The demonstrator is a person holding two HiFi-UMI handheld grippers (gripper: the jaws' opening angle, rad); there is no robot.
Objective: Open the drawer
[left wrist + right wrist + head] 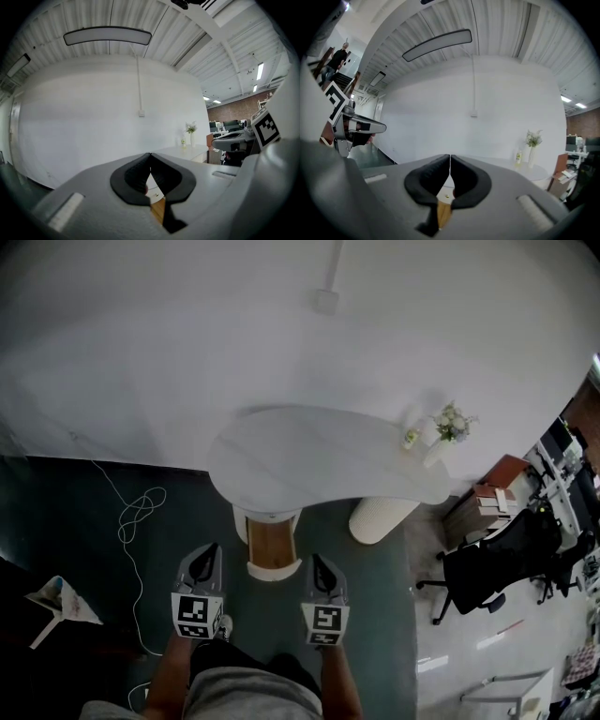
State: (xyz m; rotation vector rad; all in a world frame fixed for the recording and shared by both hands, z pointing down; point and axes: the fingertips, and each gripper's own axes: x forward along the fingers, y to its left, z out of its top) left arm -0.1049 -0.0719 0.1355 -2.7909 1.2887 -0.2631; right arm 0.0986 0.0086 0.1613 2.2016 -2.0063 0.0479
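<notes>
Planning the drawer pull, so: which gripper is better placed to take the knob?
Right, slightly. The small knob lies almost on the right gripper's jaw line; the left gripper sees it further off-centre. Both are shut.

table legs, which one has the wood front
The leg on the left in the head view: its front is brown wood. The other leg, to its right, is all white.

Left tongs [208,554] and right tongs [319,563] held side by side, apart, both pointing to 12 o'clock. Jaws of each pressed together, nothing between them. Forearms [167,671] trail to 6 o'clock.
</notes>
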